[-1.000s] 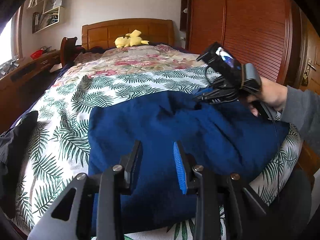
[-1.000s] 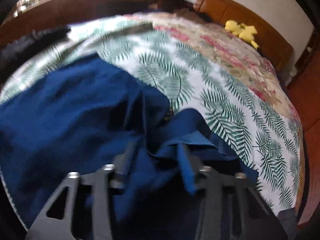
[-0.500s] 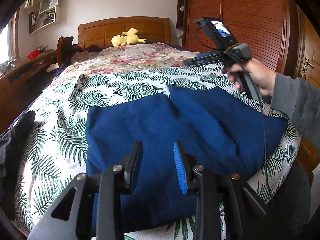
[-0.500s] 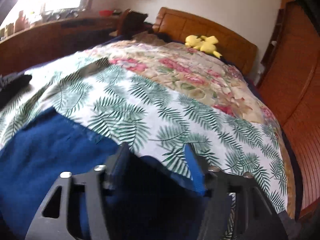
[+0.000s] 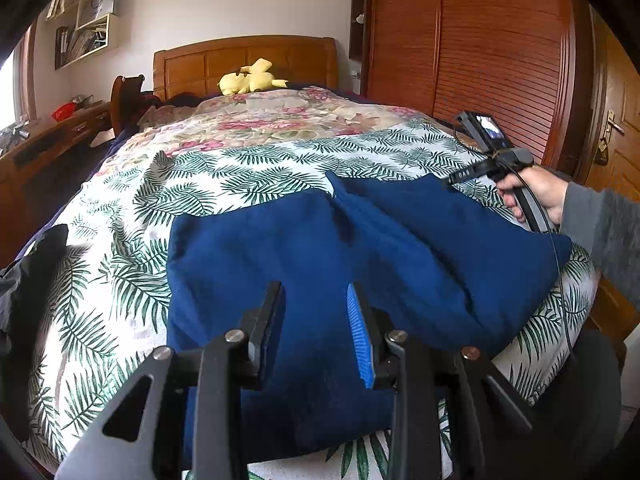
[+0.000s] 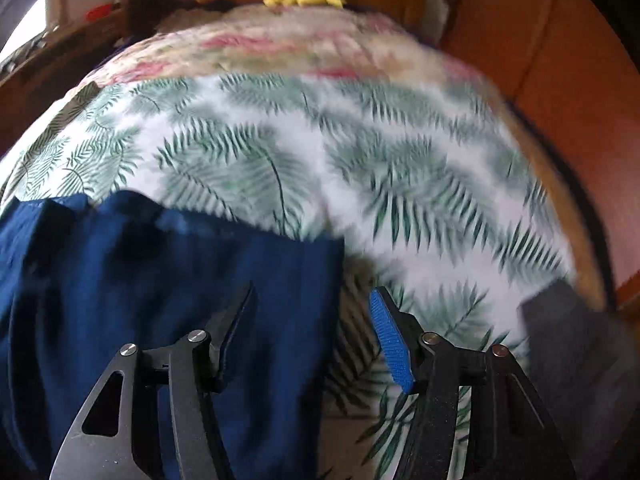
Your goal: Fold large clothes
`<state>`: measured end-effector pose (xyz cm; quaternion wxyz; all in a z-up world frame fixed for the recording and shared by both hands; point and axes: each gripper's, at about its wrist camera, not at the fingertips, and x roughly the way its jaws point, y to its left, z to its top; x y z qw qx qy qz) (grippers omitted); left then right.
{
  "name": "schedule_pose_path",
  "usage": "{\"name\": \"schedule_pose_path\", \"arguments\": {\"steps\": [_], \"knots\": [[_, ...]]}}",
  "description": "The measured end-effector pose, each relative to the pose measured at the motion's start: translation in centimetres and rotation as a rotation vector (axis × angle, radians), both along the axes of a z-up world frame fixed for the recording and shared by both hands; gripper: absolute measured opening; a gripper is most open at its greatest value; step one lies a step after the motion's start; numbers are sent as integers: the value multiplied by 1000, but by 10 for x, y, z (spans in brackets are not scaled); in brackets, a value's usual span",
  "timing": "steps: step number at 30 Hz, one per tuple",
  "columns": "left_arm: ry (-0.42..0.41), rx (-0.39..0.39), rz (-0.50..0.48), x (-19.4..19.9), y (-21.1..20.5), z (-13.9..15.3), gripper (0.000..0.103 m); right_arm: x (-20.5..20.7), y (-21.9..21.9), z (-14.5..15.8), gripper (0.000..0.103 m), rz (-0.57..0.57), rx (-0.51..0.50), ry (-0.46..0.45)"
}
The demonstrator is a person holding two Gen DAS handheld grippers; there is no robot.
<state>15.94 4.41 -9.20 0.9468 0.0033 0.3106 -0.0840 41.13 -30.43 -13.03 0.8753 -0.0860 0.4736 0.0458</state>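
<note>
A large dark blue garment [image 5: 320, 264] lies spread on the near part of the bed, folded over with a raised crease down its middle. My left gripper [image 5: 316, 300] is open and empty, hovering just above the garment's near part. My right gripper [image 6: 312, 300] is open and empty at the garment's right edge [image 6: 200, 264]. It also shows in the left wrist view [image 5: 460, 178], held low at the garment's far right corner.
The bed has a palm-leaf cover [image 5: 260, 176] and a floral quilt [image 5: 280, 120] behind. A yellow plush toy [image 5: 250, 80] sits by the headboard. Dark clothes [image 5: 32, 264] lie at the bed's left edge. A wooden wardrobe [image 5: 480, 48] stands right, a desk [image 5: 44, 140] left.
My right gripper let go of the blue cloth, rose, then dropped back to the garment's right edge with wider jaws. The garment now lies flatter. My left gripper has stayed put.
</note>
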Motion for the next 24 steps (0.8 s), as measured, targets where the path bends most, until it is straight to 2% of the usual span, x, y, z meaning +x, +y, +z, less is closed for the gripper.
{"name": "schedule_pose_path", "arguments": {"steps": [2,4,5,6,9,11,12,14,17,18,22,23,24], "knots": [[3,5,0,1,-3,-1,30,-2,-7,-12,52,-6,44,38],[7,10,-1,3,-5,-3,30,-4,-8,-22,41,10,90,79],[11,13,-3,5,-7,-4,30,-5,-6,-25,23,24,98,87],[16,17,-3,6,-9,-5,30,-9,-4,-25,10,44,82,75],[23,21,1,9,-14,-6,30,-19,-1,-14,3,84,52,9],[25,18,4,8,-18,-6,30,-25,-9,1,3,18,-13,-78],[28,20,8,8,-20,-7,31,-26,-15,6,3,-4,-10,-99],[31,26,11,6,-27,-7,30,-28,-25,11,3,-19,13,-91],[31,14,13,2,-37,-5,30,-39,-32,20,4,-6,17,-126],[32,11,15,0,-39,-4,30,-45,-33,24,9,1,29,-140],[34,14,20,-6,-52,1,31,-70,-31,39,16,60,17,-172],[37,19,20,-8,-55,2,31,-80,-31,44,23,87,28,-177],[39,23,20,-10,-58,3,31,-89,-30,48,35,107,36,-183]]}}
